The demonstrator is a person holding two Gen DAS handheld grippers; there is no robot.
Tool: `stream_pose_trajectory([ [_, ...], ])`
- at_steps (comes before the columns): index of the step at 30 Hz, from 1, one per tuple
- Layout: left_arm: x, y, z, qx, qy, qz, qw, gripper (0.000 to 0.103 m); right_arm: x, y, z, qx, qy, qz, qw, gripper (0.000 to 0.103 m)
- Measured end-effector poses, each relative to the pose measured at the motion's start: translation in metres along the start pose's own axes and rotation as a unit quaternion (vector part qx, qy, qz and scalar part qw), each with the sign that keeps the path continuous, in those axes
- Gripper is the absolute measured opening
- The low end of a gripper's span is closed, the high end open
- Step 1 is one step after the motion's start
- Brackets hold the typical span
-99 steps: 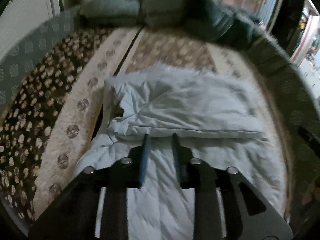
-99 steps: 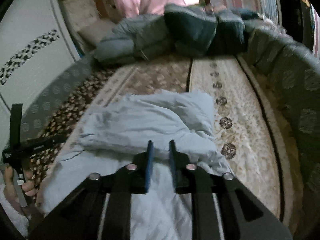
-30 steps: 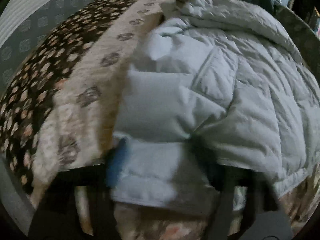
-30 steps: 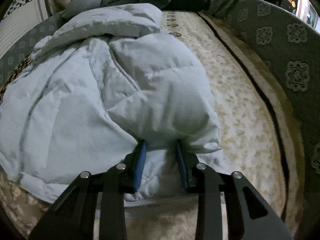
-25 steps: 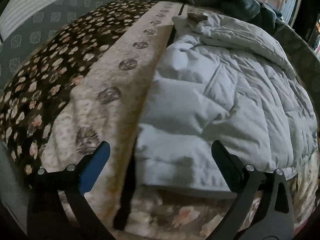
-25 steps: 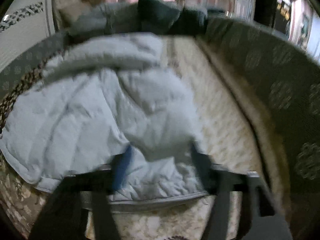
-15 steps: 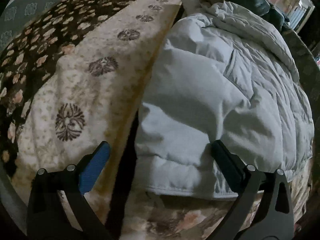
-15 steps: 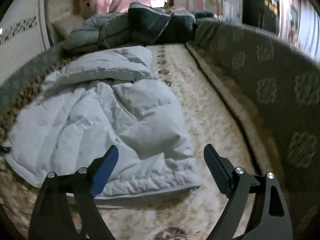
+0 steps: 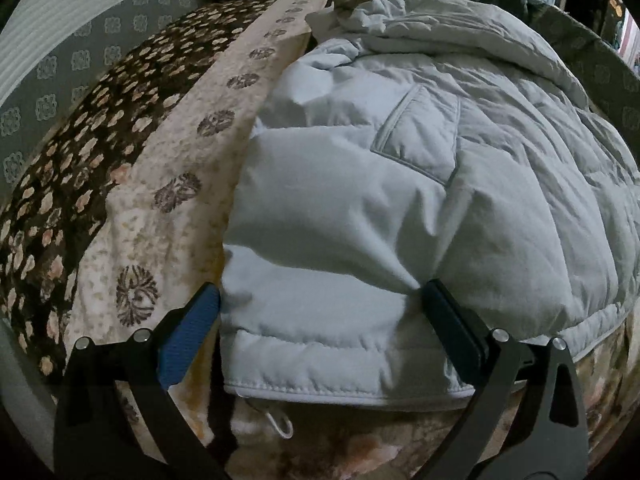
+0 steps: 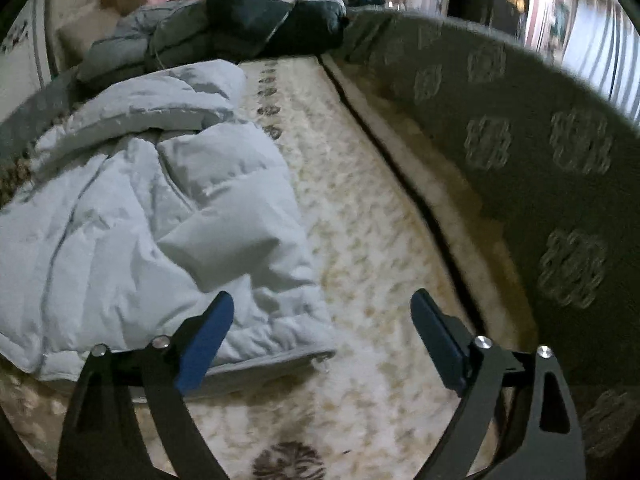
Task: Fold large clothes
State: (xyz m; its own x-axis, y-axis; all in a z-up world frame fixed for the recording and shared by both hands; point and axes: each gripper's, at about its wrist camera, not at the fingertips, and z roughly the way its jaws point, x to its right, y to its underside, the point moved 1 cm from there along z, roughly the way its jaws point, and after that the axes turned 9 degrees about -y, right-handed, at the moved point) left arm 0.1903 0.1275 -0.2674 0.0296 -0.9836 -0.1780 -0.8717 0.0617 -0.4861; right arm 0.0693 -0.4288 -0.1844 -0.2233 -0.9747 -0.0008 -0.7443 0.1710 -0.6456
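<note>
Between folds: pale blue puffer jacket (image 9: pixel 400 184) lying bunched on the patterned sofa cover (image 10: pixel 360 240). Left gripper (image 9: pixel 320 312) spread wide astride the hem, not pinching; right gripper (image 10: pixel 320 320) just opened, jaws wide, holding nothing. Next, probably: grasp 2 hem corners, fold again.

Both wrist views look steeply down along their own fingers. The left sits close over the pale padded coat (image 9: pixel 380 184). The right, a little farther back, shares that coat at frame left.

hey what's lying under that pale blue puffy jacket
The jacket lies on a cream floral bedcover, which shows around its left and near edges and, in the right wrist view, beside its right edge. What the jacket's folded layers cover cannot be seen.
</note>
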Motion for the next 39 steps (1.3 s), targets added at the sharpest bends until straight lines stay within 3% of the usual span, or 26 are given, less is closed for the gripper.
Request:
stream_pose_trajectory([
  [3, 0.000, -0.004, 0.005, 0.001, -0.001, -0.002, 1.0000, 0.100, -0.004, -0.005, -0.006, 0.022, 0.019, -0.012, 1.000, 0.092],
  [7, 0.000, -0.001, 0.002, 0.002, -0.013, 0.010, 0.9999, 0.100, 0.000, -0.010, -0.008, 0.034, -0.035, 0.017, 0.999, 0.092],
  [11, -0.002, 0.003, -0.001, 0.005, -0.015, 0.021, 0.9997, 0.100, 0.001, -0.010, -0.003, 0.029, -0.055, 0.024, 0.998, 0.092],
  [13, -0.005, 0.002, 0.004, -0.013, -0.002, 0.015, 0.9998, 0.100, 0.002, -0.008, 0.002, 0.017, -0.057, 0.021, 0.998, 0.092],
  [18, -0.025, 0.004, 0.020, -0.066, 0.071, -0.038, 0.9946, 0.100, 0.009, -0.002, 0.021, -0.024, -0.042, 0.016, 0.999, 0.092],
  [22, -0.023, 0.007, 0.011, -0.049, 0.070, -0.021, 0.9961, 0.100, 0.021, 0.006, 0.035, -0.048, -0.043, 0.041, 0.997, 0.092],
  [25, -0.014, 0.010, -0.007, -0.016, 0.053, 0.014, 0.9983, 0.087, 0.030, 0.013, 0.047, -0.060, -0.068, 0.064, 0.994, 0.093],
  [27, -0.009, 0.010, -0.012, -0.005, 0.047, 0.025, 0.9986, 0.072, 0.033, 0.015, 0.052, -0.064, -0.080, 0.072, 0.992, 0.099],
  [33, -0.013, -0.002, -0.022, -0.008, 0.066, 0.014, 0.9977, 0.039, 0.039, 0.015, 0.068, -0.091, -0.116, 0.107, 0.983, 0.101],
  [39, -0.004, -0.001, -0.016, -0.011, 0.038, 0.047, 0.9981, 0.036, 0.042, 0.019, 0.074, -0.088, -0.133, 0.111, 0.981, 0.102],
])
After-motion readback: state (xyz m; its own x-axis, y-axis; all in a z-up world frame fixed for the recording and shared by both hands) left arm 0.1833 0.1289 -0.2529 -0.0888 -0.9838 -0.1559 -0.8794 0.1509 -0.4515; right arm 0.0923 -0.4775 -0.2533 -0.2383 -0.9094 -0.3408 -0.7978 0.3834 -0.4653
